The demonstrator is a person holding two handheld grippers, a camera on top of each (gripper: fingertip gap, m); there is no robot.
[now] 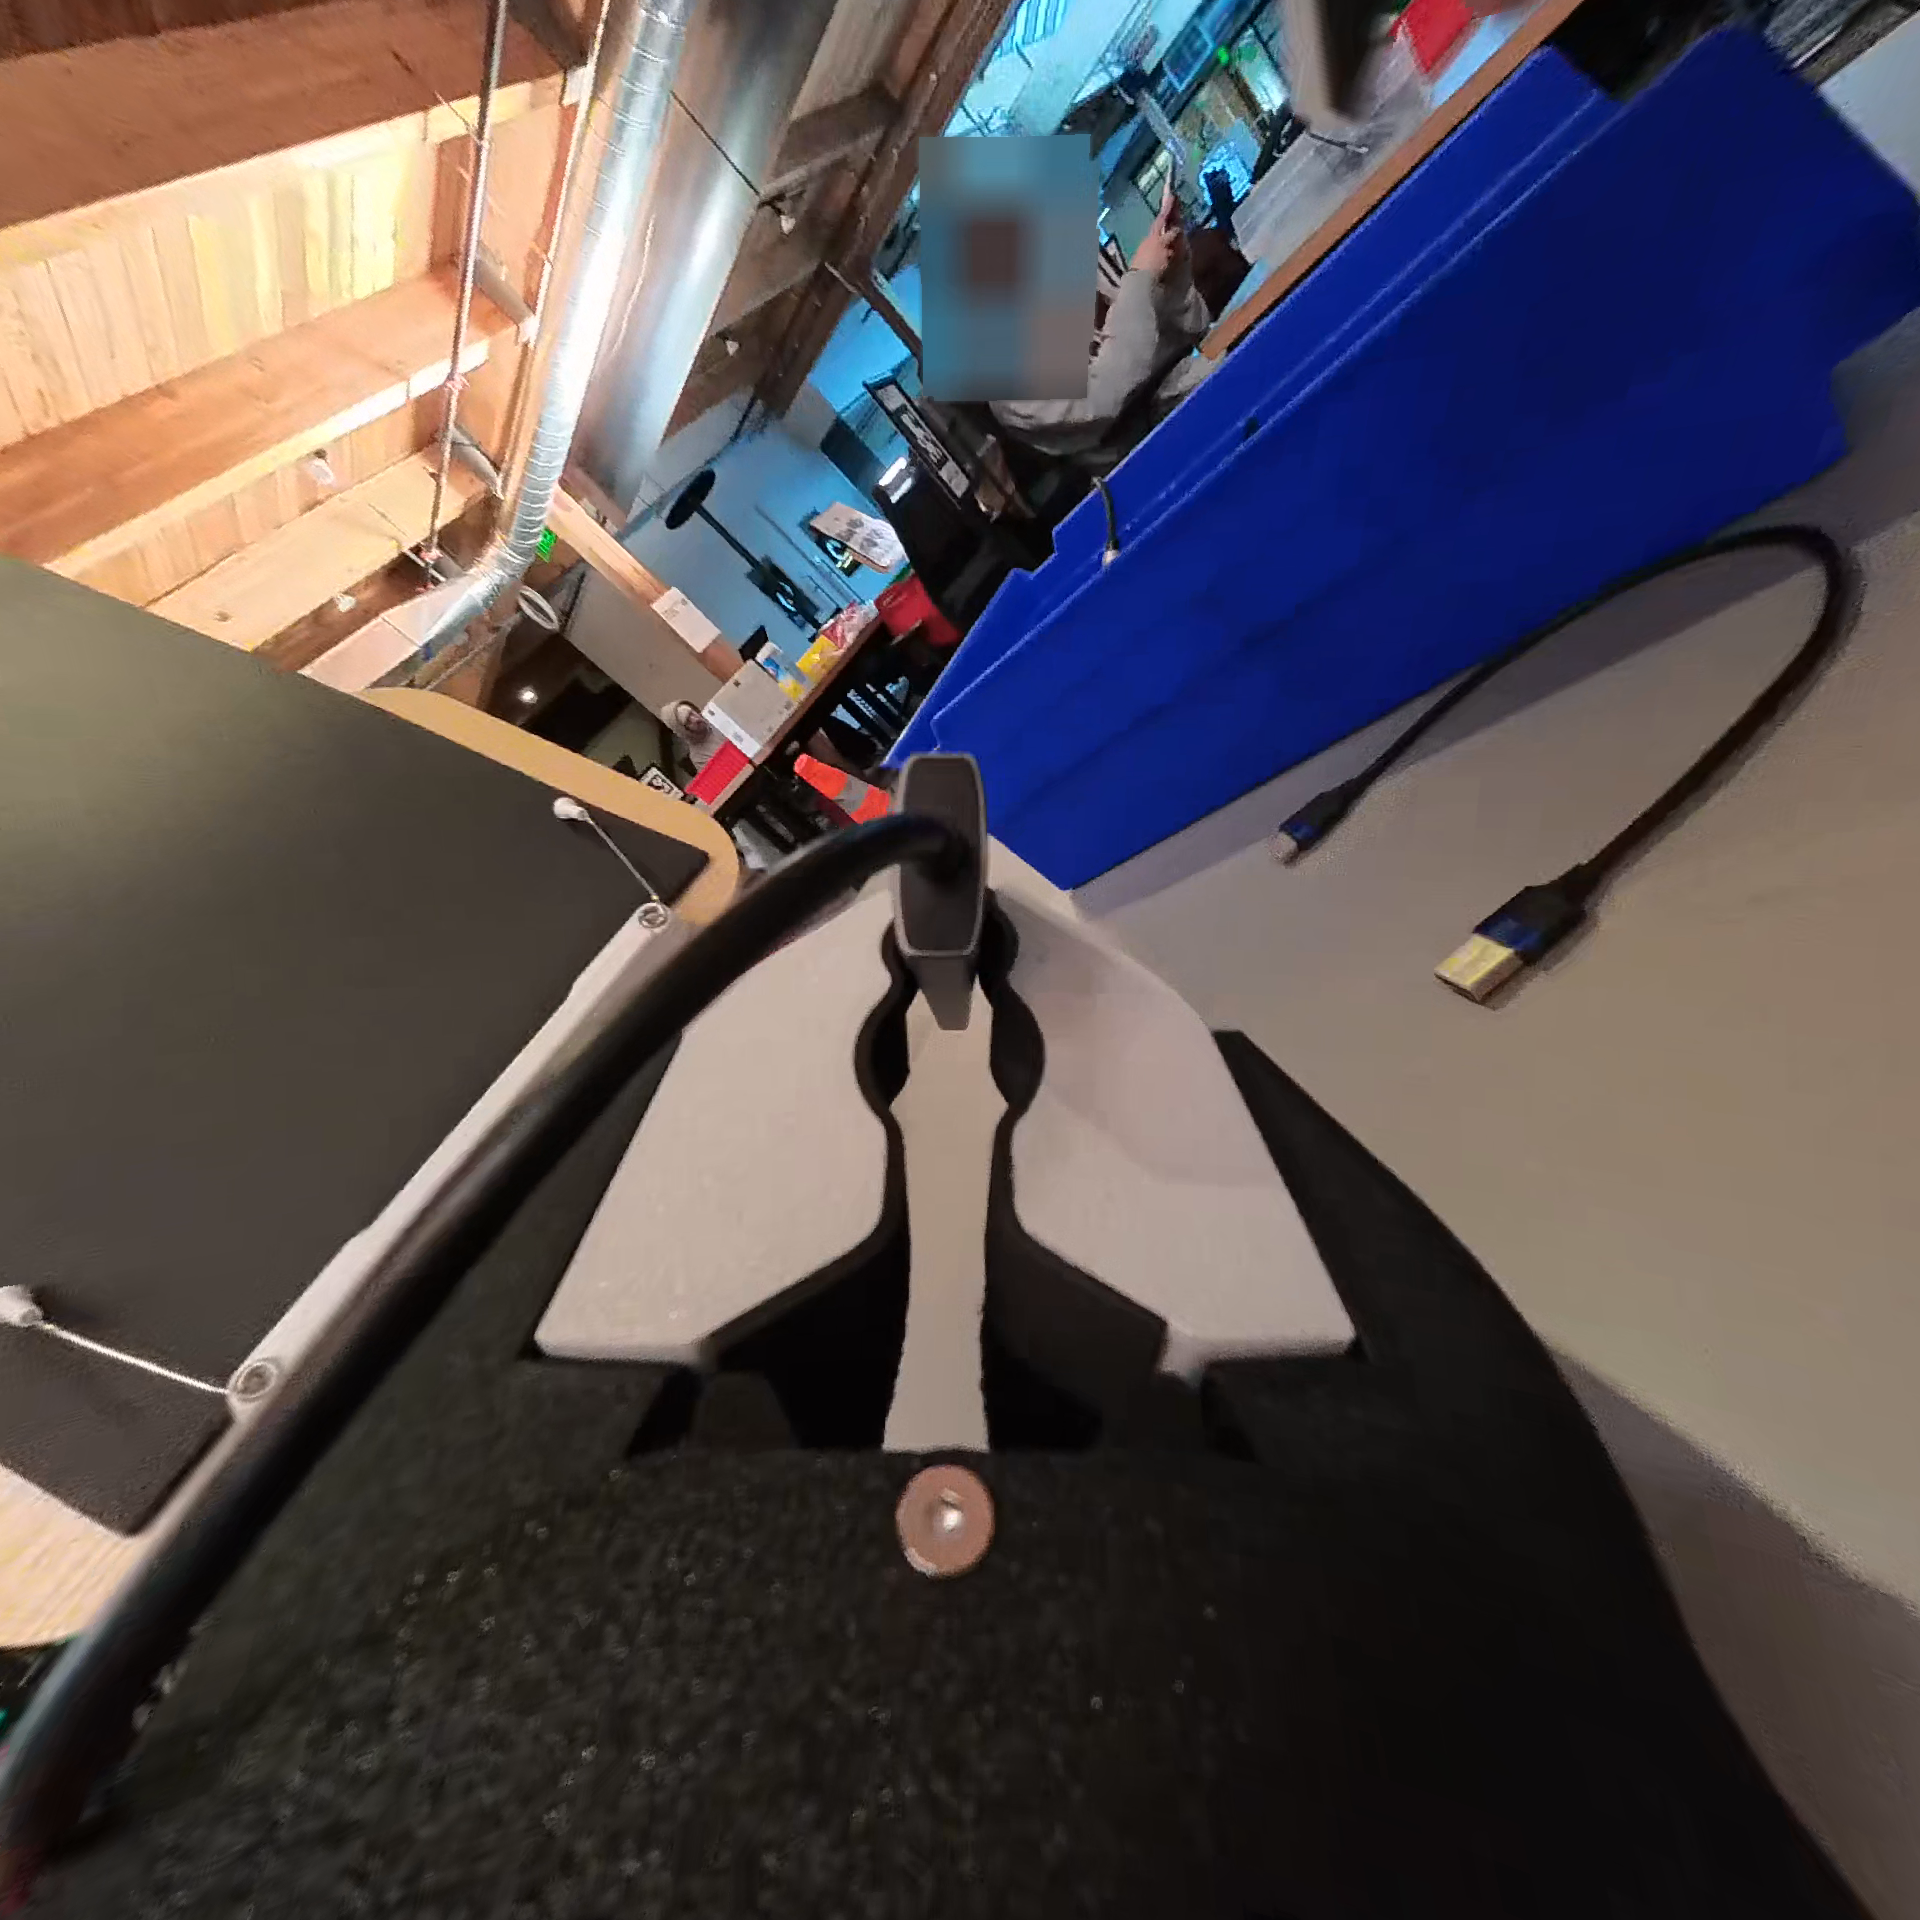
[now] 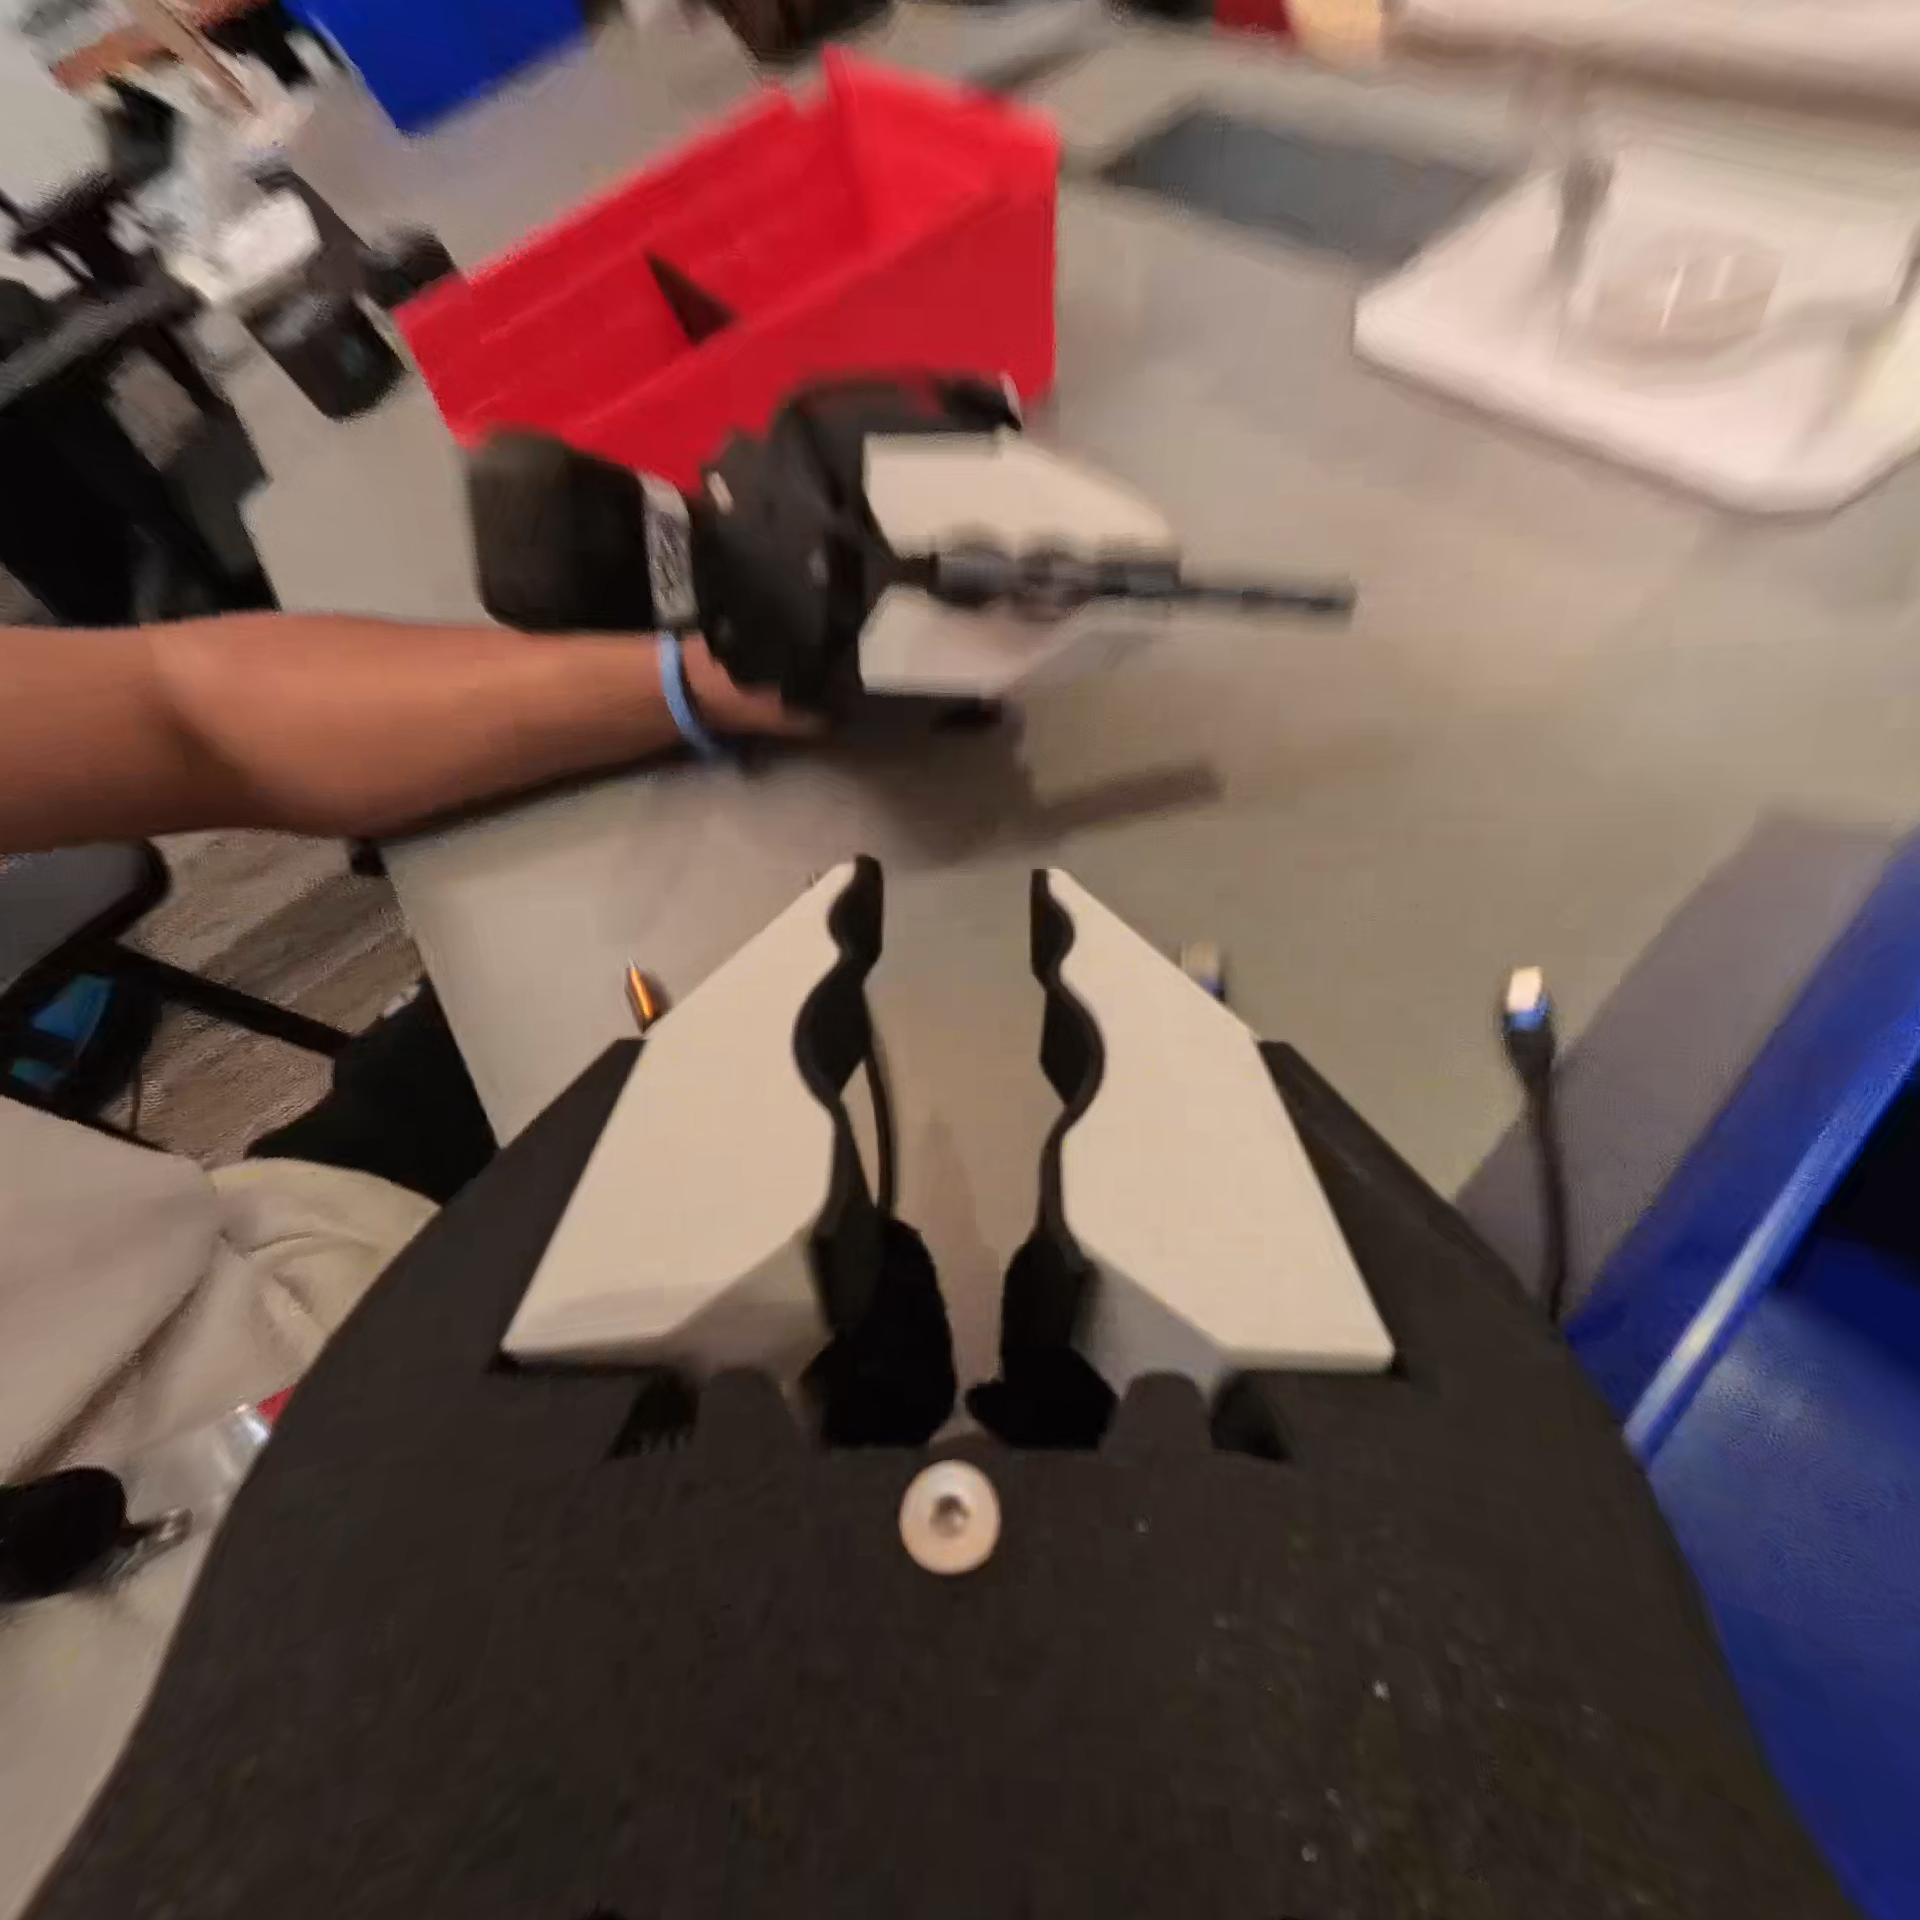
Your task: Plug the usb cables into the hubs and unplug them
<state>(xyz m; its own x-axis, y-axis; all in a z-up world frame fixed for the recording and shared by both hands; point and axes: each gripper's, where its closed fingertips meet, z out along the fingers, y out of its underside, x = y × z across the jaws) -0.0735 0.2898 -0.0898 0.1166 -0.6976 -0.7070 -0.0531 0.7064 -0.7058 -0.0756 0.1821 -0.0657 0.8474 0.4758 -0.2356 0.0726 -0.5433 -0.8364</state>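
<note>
My left gripper (image 1: 948, 940) is shut on a dark grey plug (image 1: 940, 831). Its thick black cable (image 1: 582, 1101) arches away to the left and down past the gripper body. The view is tilted, above the grey table (image 1: 1558, 1195). In the right wrist view the left gripper (image 2: 1164, 597) is blurred, held by a hand above the table, with the dark plug (image 2: 1278, 600) sticking out to the right. My right gripper (image 2: 951, 899) is open and empty, low over the table. A thin black cable (image 2: 878, 1112) lies under its left finger.
A loose black USB cable (image 1: 1714, 748) with a gold plug (image 1: 1481, 966) lies on the table beside a blue bin (image 1: 1403, 540). A black panel (image 1: 260, 935) stands at left. In the right wrist view there are a red bin (image 2: 748, 281), a blue bin (image 2: 1766, 1299), a white stand (image 2: 1662, 312) and a cable plug (image 2: 1527, 1013). Some 11 cm of space lies between my two pairs of fingers.
</note>
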